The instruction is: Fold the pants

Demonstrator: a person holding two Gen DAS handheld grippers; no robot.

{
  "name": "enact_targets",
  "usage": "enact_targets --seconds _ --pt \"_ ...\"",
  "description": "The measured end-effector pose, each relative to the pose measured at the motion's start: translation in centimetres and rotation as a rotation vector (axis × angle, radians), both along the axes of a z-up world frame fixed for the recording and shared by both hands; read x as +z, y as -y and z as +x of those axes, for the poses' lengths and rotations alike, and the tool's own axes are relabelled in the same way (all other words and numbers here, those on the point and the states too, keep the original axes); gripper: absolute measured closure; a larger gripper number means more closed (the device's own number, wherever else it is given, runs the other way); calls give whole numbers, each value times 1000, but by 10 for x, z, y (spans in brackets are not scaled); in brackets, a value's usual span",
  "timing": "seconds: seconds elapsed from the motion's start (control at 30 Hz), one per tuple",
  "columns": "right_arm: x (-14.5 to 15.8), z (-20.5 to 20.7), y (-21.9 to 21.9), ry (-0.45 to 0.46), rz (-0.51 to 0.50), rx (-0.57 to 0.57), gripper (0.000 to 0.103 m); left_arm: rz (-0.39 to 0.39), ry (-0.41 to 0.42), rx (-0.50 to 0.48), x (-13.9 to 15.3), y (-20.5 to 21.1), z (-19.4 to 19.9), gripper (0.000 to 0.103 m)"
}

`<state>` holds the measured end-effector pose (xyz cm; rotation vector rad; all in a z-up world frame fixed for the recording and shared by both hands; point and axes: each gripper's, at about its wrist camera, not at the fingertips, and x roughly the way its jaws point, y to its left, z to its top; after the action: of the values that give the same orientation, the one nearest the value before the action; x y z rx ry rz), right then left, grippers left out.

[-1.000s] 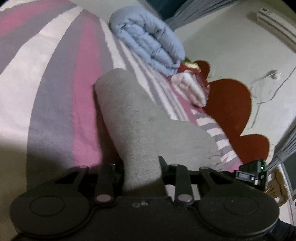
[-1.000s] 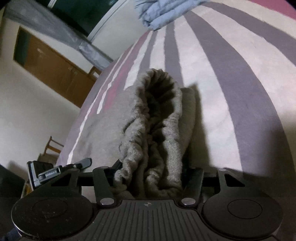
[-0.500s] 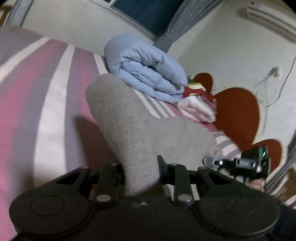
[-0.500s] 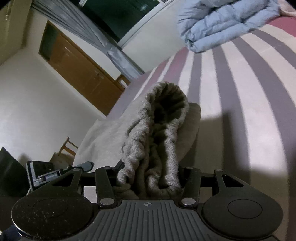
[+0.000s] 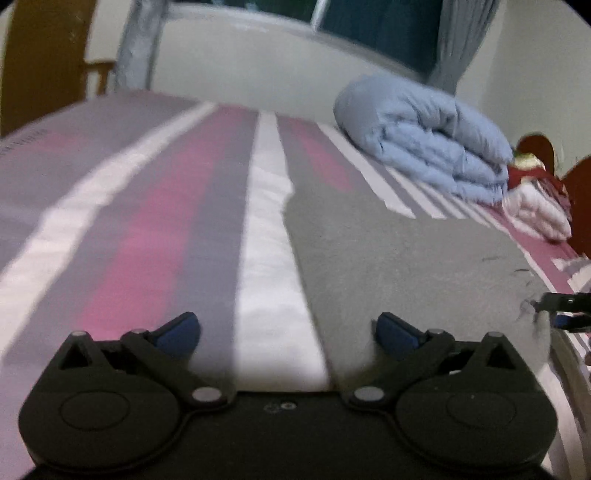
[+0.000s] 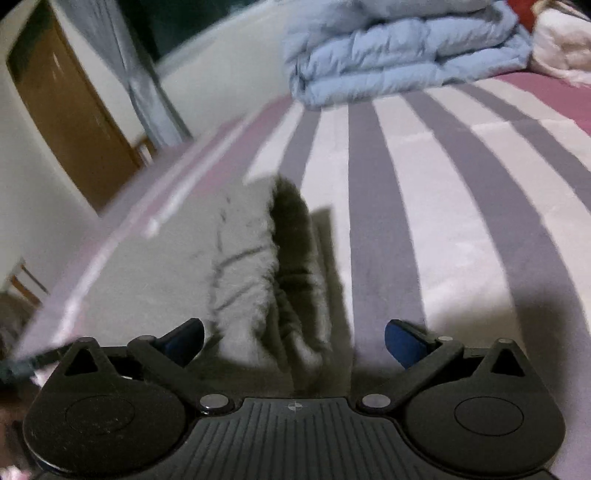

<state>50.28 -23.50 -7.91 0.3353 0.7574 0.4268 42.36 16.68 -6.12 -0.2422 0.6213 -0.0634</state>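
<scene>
The left gripper [image 5: 286, 328] stands wide, its blue-padded fingers [image 5: 177, 330] far apart with nothing between them but the striped bedspread [image 5: 155, 229] and the near edge of the pants [image 5: 399, 254]. The right gripper [image 6: 293, 338] is just as wide; its blue pads [image 6: 404, 341] hold nothing, though the bunched waistband [image 6: 266, 266] of the pants [image 6: 166, 280] lies on the bed in the gap between the fingers.

The pants are grey and lie flat on the bedspread. In the left wrist view they spread to the right of a white stripe, their straight left edge running away from the gripper toward the blue quilt [image 5: 424, 147], and they stop well short of that quilt. The tip of the other gripper shows at the right edge of this view, beside the pants' right side. In the right wrist view the gathered waistband stands up slightly in folds, open and dark inside, with the rest of the fabric lying to its left, toward the bed's edge.

The quilt [image 6: 399, 51] is folded and sits at the far end of the bedspread [image 6: 443, 206]. Just beside the quilt, on its right, lies a white and red bundle [image 5: 535, 199]. Beyond the quilt hang a grey curtain [image 5: 461, 40] and a dark window [image 5: 376, 29]; a brown door [image 6: 70, 110] stands left of the bed. Both views are somewhat blurred.
</scene>
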Motion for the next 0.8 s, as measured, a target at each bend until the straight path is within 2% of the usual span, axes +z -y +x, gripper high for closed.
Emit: enact_targets --seconds 0.07,0.17,0.27,0.37,0.43,0.57,0.67,0.77,0.8 --pt "4 -21 19 49 6 -11 0 1 6 50 1 -16 -26 6" --pt "15 -54 49 83 -46 -72 0 16 13 128 1 -35 -65 6" --pt "15 -104 87 140 -132 -147 0 19 3 193 -1 -50 -110 6" --pt "16 -160 124 160 -155 -215 0 -5 14 228 -3 -57 -161 6" --pt "16 -195 139 164 -175 -221 0 12 40 212 -1 -58 -191 6" --pt "19 -261 146 184 -226 -236 0 13 68 247 7 -53 -240 7" --pt "25 -301 143 213 -206 -259 0 -7 87 262 15 -42 -267 7" --pt "36 -328 131 243 -179 -260 0 31 144 271 35 -27 -292 7" --pt "40 -339 126 256 -183 -262 0 22 160 271 41 -24 -301 7"
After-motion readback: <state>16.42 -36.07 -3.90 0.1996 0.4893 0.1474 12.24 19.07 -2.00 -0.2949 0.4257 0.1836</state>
